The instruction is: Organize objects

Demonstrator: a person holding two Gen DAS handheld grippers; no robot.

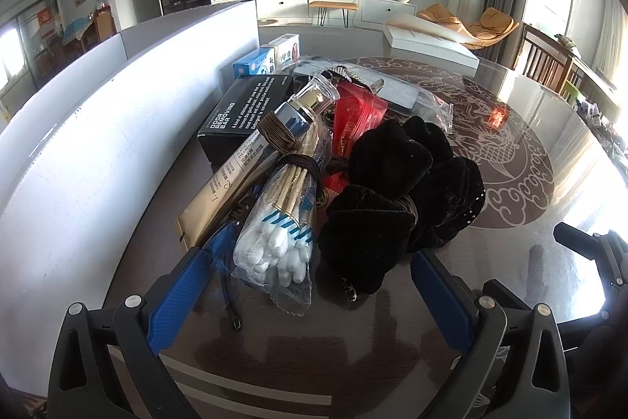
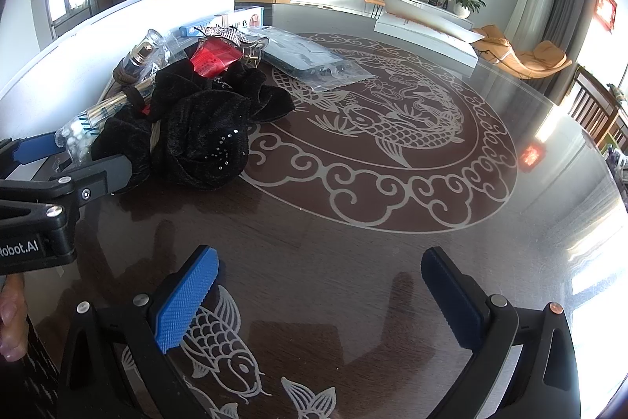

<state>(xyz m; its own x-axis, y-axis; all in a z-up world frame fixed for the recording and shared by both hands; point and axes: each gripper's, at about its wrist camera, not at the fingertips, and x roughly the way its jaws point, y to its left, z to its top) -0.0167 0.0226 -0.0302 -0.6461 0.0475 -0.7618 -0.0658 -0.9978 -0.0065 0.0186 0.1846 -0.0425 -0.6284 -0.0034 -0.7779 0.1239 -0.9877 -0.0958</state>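
We hold the left gripper (image 1: 306, 285) spread wide and empty at the near end of the heap, its blue ribbed pads flanking the bag of cotton swabs (image 1: 280, 242) and the black velvet bundle (image 1: 396, 191); the right gripper (image 2: 318, 297) is likewise parted, holding nothing over bare table (image 2: 353, 230). The pile sits toward the table's left edge, against the white partition (image 1: 78, 152). To pick cleanly, we should choose one item and close on it alone: the swab bag is crinkly, slippery film, so grip it across the bundled sticks, not the loose seal. The velvet is soft and would compress and drag its neighbours. Behind lie a rigid matte black box (image 1: 245, 112), a glossy red packet (image 1: 359, 120) and what seems to be a glass bottle (image 1: 310, 101) in a clear sleeve, likely to roll.
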